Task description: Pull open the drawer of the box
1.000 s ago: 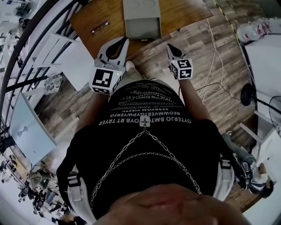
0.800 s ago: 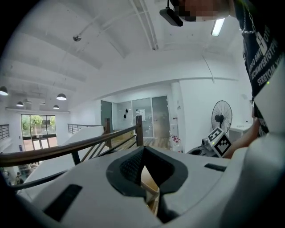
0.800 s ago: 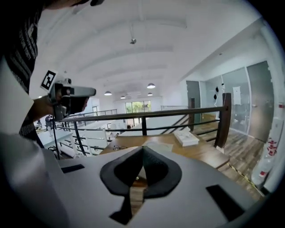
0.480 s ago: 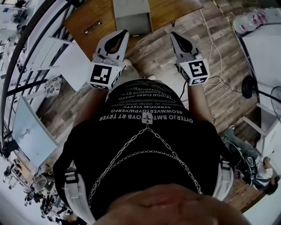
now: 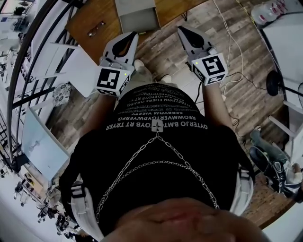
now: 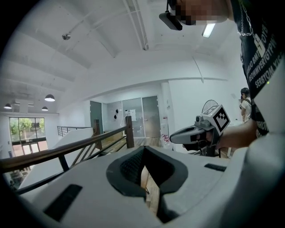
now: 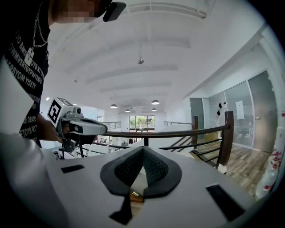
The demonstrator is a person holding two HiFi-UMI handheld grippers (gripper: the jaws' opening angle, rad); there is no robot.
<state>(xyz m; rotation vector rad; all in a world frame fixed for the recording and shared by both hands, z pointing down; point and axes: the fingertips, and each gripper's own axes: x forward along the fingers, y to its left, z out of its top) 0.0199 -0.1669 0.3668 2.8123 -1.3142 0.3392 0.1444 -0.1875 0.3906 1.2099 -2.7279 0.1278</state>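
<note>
In the head view the grey box point(image 5: 136, 14) stands on a wooden table point(image 5: 80, 26) at the top edge, with its near face turned towards me. Both grippers are held out in front of my chest, short of the table and apart from the box. My left gripper point(image 5: 132, 34) point(image 6: 143, 148) is shut with nothing in it, its tips meeting. My right gripper point(image 5: 180, 29) point(image 7: 143, 148) is also shut and empty. Each gripper view looks level across the room and shows the other gripper, but not the box.
A small dark metal piece point(image 5: 96, 28) lies on the table left of the box. A dark railing point(image 5: 28, 61) curves along the left. Cables point(image 5: 232, 47) trail over the wood floor at right, near a white table point(image 5: 284, 33) and a fan stand point(image 5: 274, 87).
My right gripper has come up from beside my waist to the level of the left one. Both grippers have moved forward towards the table.
</note>
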